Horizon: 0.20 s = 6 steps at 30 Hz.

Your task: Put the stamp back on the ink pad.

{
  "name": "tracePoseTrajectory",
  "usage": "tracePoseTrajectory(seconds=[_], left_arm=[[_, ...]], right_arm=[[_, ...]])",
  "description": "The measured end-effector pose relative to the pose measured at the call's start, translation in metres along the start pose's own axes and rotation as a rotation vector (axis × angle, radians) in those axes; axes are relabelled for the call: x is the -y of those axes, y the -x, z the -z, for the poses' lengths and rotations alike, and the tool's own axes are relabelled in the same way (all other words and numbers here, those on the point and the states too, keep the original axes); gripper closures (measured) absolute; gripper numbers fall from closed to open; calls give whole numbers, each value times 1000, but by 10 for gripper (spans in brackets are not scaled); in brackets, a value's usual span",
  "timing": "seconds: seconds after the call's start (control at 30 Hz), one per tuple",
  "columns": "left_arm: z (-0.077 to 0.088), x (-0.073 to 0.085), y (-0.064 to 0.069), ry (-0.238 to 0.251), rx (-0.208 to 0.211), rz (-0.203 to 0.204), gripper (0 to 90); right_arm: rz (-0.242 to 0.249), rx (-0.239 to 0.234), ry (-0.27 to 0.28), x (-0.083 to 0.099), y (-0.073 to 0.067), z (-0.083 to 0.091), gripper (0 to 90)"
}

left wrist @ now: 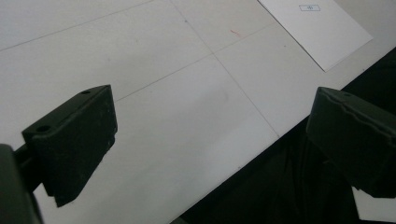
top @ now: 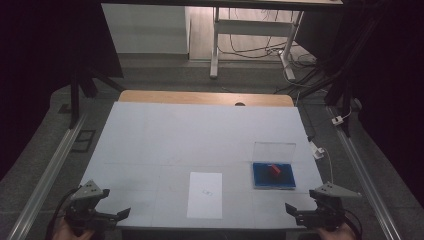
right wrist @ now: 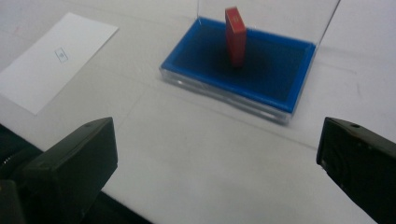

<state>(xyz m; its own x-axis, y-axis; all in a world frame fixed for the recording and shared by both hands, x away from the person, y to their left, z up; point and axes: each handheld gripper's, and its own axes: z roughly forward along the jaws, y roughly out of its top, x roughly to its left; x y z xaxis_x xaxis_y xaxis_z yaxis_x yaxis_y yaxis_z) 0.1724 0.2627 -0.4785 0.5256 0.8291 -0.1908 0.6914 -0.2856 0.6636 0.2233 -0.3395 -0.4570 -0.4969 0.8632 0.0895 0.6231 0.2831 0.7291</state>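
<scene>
A clear case with a blue lining (top: 273,176) (right wrist: 243,74) lies on the right of the white table, its transparent lid (top: 274,151) standing up behind it. A small red block (top: 274,170) (right wrist: 235,35) stands upright inside the case. A white sheet of paper (top: 205,194) (left wrist: 316,28) (right wrist: 53,58) with a small printed mark lies left of the case. My left gripper (top: 117,216) (left wrist: 212,149) is open at the table's near left corner, nothing between its jaws. My right gripper (top: 295,212) (right wrist: 219,168) is open at the near right edge, just short of the case.
The white table top (top: 200,135) ends in a wooden strip (top: 205,97) at the far side. Metal rails (top: 47,170) run along both sides of the table. Desk legs and cables (top: 250,47) stand on the floor beyond.
</scene>
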Motion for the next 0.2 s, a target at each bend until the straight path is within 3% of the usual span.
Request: tracePoseTrajectory(seconds=[0.2], left_arm=[[0, -1, 0, 0, 2, 0, 22]], right_arm=[[-17, 4, -5, 2, 2, 1, 0]])
